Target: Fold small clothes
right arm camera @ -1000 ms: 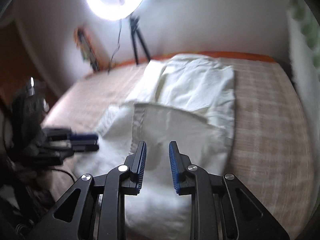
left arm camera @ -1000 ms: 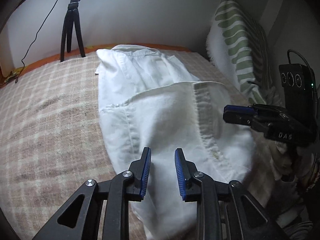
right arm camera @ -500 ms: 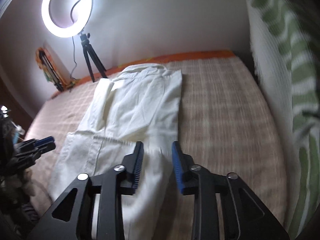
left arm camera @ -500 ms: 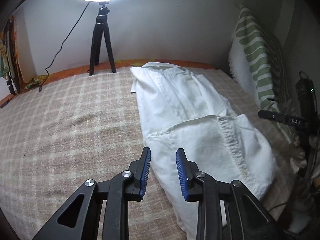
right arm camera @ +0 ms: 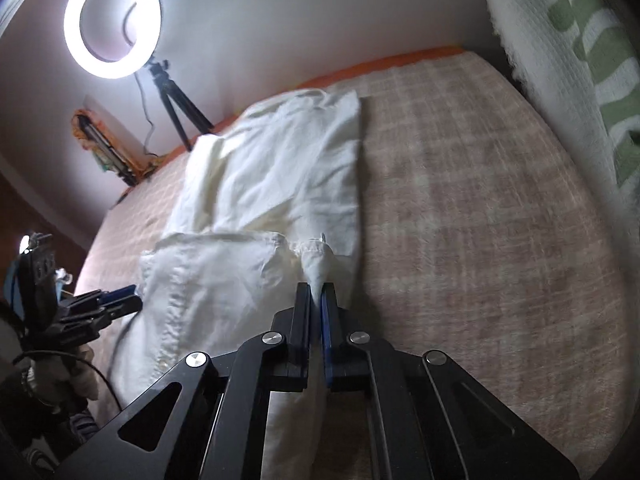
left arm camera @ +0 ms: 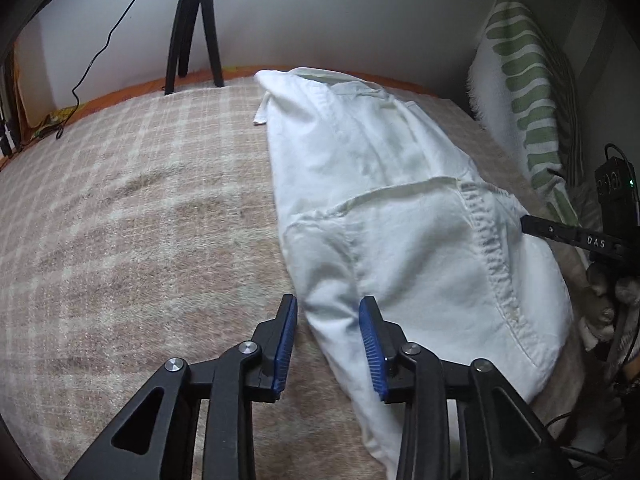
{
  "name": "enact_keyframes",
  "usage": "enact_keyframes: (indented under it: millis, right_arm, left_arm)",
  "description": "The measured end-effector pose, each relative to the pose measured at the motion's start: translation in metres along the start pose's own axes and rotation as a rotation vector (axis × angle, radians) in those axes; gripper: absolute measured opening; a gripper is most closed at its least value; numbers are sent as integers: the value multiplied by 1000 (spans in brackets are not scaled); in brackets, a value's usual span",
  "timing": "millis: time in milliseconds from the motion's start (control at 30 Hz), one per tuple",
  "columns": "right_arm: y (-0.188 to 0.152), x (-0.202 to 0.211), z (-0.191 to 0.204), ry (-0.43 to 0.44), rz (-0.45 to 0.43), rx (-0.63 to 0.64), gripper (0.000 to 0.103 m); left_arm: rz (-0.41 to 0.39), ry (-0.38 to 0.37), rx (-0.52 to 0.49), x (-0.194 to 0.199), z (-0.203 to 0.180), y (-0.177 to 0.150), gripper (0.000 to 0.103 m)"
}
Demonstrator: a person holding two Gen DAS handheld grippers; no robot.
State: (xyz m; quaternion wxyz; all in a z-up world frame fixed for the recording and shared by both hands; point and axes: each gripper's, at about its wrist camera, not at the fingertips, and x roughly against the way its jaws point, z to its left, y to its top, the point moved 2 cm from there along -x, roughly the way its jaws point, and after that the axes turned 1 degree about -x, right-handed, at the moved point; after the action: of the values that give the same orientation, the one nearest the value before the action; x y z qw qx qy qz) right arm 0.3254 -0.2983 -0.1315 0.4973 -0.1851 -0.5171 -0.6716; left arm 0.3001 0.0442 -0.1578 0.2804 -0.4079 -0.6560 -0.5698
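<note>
Looking along your left tool: you had the left tool (left arm camera: 328, 336) low over the bed, its blue-padded fingers (left arm camera: 285, 344) standing apart with nothing between them.
Garment, left view: the white shirt (left arm camera: 400, 232) lay lengthwise on the checked blanket (left arm camera: 132, 240), its collar end toward the far wall and its near part folded over so a stitched button band ran across the top layer.
Left tool and garment: the near left edge of the shirt lay just ahead of your parted fingers; I could not tell whether either pad touched the cloth.
Right tool, left view: your right tool (left arm camera: 560, 234) reached in from the right edge at the shirt's right side, your hand (left arm camera: 604, 300) below it.
Surroundings, left view: a black tripod (left arm camera: 194, 28) stood at the far edge of the bed and a green-patterned pillow (left arm camera: 524, 80) leaned at the right.
Right tool, right view: you had the right tool (right arm camera: 316, 300) pressed together on a pinched peak of the white shirt (right arm camera: 280, 176), lifting that fold off the layer beneath.
Left tool, right view: your left tool (right arm camera: 116, 302) sat at the shirt's left edge.
Light: a ring light (right arm camera: 113, 20) glowed on the tripod (right arm camera: 176, 100) by the wall.
</note>
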Motion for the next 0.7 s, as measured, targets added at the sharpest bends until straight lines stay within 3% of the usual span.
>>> enact_keyframes:
  millis: [133, 267, 333, 467, 533, 700]
  right_arm:
    - [2, 1, -1, -64, 11, 26, 3]
    - [16, 13, -1, -147, -12, 51, 9]
    - [27, 22, 3, -92, -24, 67, 10]
    - [53, 35, 15, -56, -86, 142, 26]
    - [71, 34, 19, -46, -126, 184, 27]
    - [111, 5, 7, 1, -92, 166, 27]
  left_arm:
    - [-59, 45, -9, 16, 9, 11, 36]
    - [-107, 38, 2, 27, 23, 33, 38]
    - [-119, 15, 19, 27, 33, 47, 38]
    - [-118, -13, 38, 17, 48, 73, 42]
    - [-93, -31, 35, 3, 54, 90, 49]
    - [-61, -57, 73, -33, 72, 119, 49]
